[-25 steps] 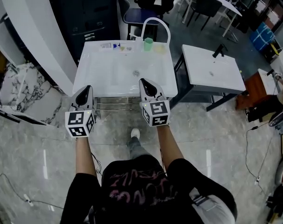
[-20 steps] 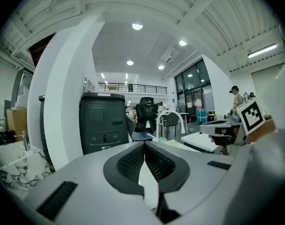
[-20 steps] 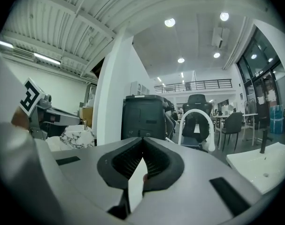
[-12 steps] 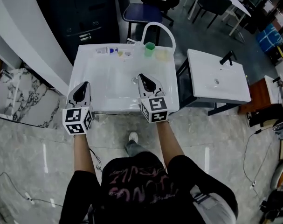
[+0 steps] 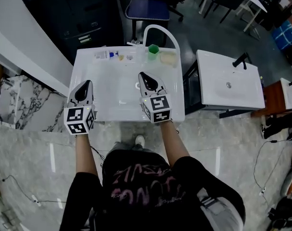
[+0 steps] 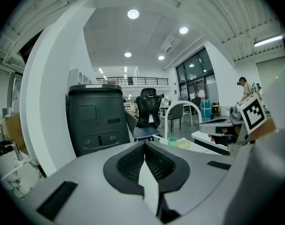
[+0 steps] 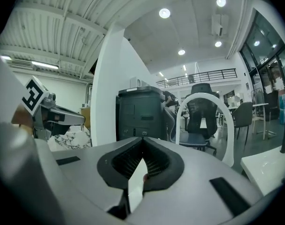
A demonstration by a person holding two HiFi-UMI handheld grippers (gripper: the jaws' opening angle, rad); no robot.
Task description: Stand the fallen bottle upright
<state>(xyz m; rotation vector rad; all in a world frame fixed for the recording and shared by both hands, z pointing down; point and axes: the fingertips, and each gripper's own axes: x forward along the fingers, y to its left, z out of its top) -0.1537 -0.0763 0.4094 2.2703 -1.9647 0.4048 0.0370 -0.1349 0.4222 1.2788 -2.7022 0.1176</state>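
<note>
The fallen bottle [image 5: 104, 55] lies on its side at the far left corner of the white table [image 5: 112, 110], close to the back edge. It is small in the head view; it looks clear, with a blue bit toward its right end. Just to its right along the same edge sit a small pale item, then a green cup [image 5: 153, 49] at the foot of the arched white faucet [image 5: 161, 30], and a yellowish thing [image 5: 168, 57] beside the cup.

The left tool [image 5: 88, 83] is held over the table's left edge, closed and empty: in the left gripper view its black ribbed pads meet at the tip. The right tool [image 5: 141, 75] is held over the shallow basin, near the drain [image 5: 137, 85], and its jaws are likewise together with nothing between them. Both point toward the back of the table, well apart from the bottle.

A second white basin [image 5: 230, 86] with a black tap [image 5: 240, 60] stands to the right, and a black cabinet [image 5: 85, 18] rises behind the table.
</note>
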